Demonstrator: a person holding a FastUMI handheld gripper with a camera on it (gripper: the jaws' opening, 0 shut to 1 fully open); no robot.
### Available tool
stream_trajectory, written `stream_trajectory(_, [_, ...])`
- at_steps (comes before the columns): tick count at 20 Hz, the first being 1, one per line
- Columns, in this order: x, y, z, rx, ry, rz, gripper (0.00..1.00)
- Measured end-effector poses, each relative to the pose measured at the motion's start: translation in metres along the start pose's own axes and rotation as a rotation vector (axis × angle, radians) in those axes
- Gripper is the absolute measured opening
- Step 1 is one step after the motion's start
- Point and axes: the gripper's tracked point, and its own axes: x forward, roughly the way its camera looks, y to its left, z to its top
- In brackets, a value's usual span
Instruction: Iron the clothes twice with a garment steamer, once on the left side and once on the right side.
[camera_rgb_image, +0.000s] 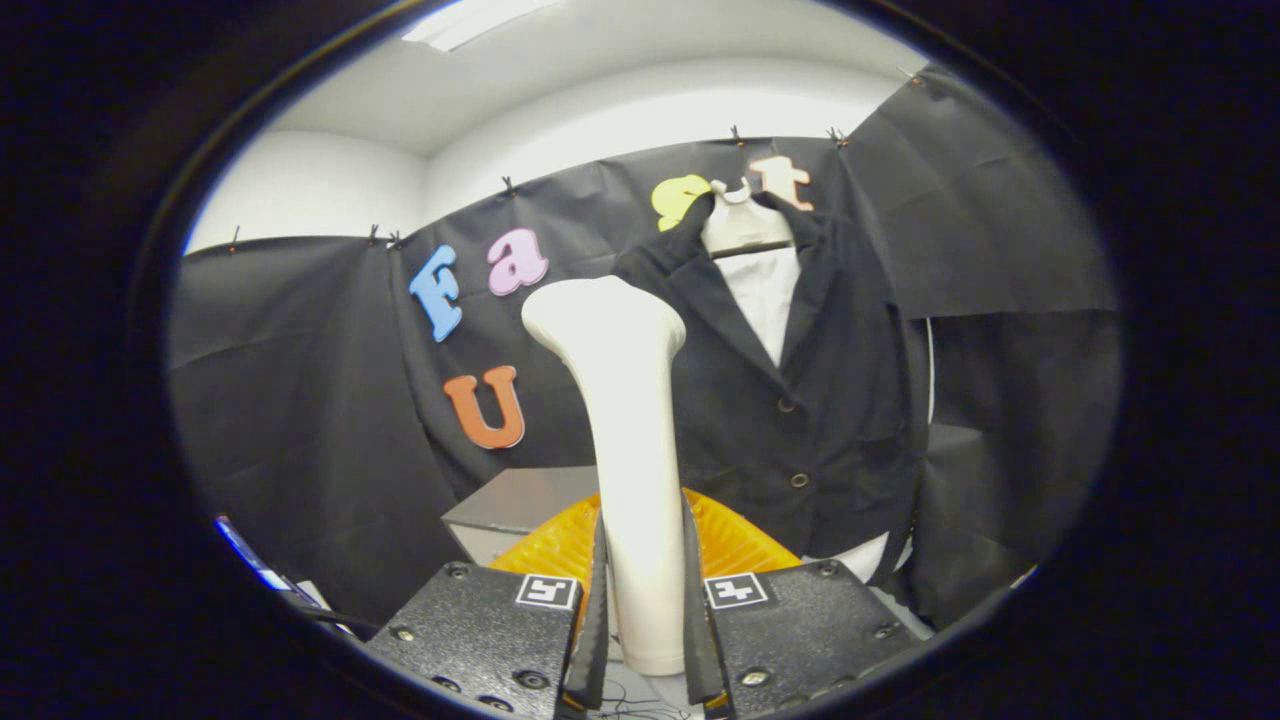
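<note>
My gripper (645, 600) is shut on the white garment steamer (630, 420), both fingers pressing on its handle near the lower end. The steamer stands upright between the fingers, its wide head at the top. Beyond it and slightly to the right hangs a dark jacket (800, 400) on a white hanger (742, 225), with a white shirt (765, 295) showing in its open collar and two buttons down the front. The steamer head is level with the jacket's left shoulder and chest, apart from the cloth.
An orange ribbed object (560, 545) sits just behind the fingers at the steamer's base. A grey box (510, 505) stands behind it to the left. A small device with a lit screen (255, 560) lies at the far left. Black cloth lines the booth walls.
</note>
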Motion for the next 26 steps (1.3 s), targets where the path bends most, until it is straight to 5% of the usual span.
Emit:
stream_trajectory(17, [0.137,-0.063,0.078,-0.060,-0.059,-0.142,0.33])
stream_trajectory(26, [0.152,-0.065,0.035,-0.114,-0.020,-0.169,0.33])
